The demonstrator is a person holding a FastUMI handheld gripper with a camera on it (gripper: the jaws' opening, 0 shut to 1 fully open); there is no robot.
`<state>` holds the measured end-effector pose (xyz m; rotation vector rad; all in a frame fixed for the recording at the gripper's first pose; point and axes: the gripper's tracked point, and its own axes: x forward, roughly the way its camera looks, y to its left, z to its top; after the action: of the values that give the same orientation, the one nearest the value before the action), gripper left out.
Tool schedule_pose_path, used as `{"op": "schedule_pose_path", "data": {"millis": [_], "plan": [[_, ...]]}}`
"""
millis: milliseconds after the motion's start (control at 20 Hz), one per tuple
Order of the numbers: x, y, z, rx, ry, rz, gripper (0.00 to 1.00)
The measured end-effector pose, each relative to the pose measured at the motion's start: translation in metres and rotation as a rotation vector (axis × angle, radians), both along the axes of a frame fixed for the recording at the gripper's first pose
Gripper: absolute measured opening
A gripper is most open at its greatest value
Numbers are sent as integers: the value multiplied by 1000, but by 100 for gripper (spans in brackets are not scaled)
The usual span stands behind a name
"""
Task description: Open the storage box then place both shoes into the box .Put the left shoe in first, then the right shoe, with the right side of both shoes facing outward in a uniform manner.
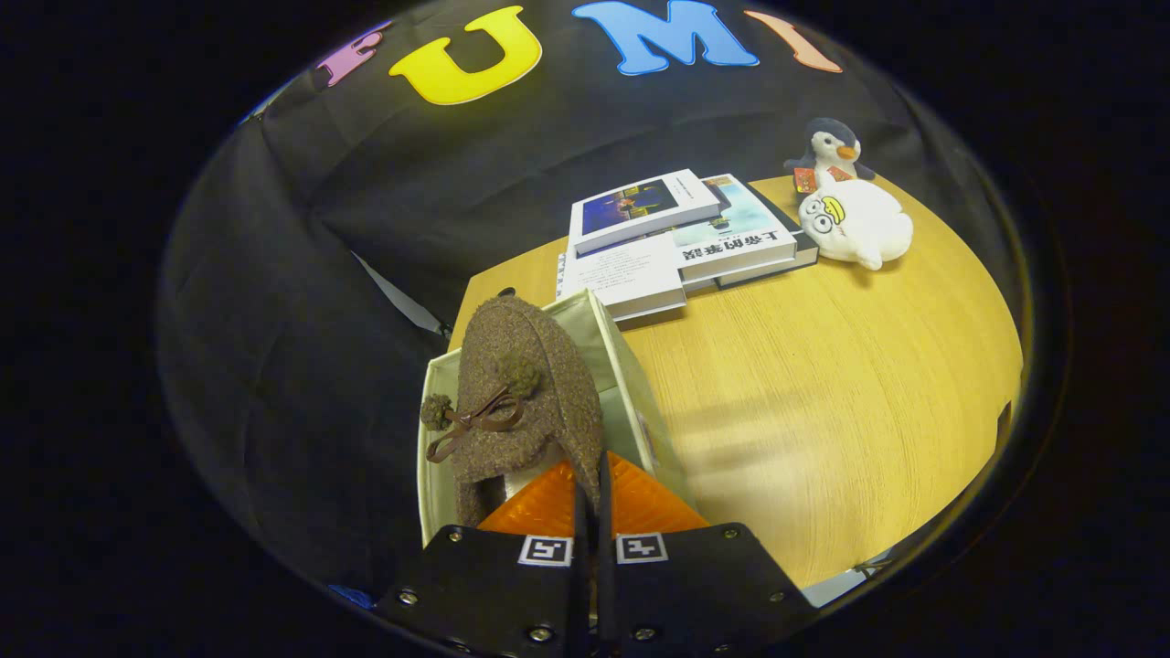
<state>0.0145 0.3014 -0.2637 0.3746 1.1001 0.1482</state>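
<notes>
A brown woolly shoe (526, 393) with pompoms and a brown bow hangs toe away from me, above the open pale storage box (631, 366). My gripper (590, 493) is shut on the shoe's heel edge, the fingers pressed nearly together. The box stands on the wooden table (823, 384) at its left edge, directly beneath the shoe. The shoe hides much of the box's inside.
A stack of books (672, 238) lies beyond the box. A white plush toy (855, 224) and a penguin plush (830, 151) sit at the far right of the table. Bare wood stretches right of the box.
</notes>
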Motion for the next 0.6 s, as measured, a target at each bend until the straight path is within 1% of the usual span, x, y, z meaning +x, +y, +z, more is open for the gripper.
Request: {"op": "schedule_pose_path", "data": {"millis": [50,100,200,300,450,600], "plan": [[2,3,-2,1,-16,-11,11],[6,4,8,19,-37,-15,31],[10,-1,19,1,-82,-20,72],[12,-9,32,-34,-123,-9,98],[12,-12,59,-3,-185,12,98],[15,-38,89,-35,-278,43,98]]}}
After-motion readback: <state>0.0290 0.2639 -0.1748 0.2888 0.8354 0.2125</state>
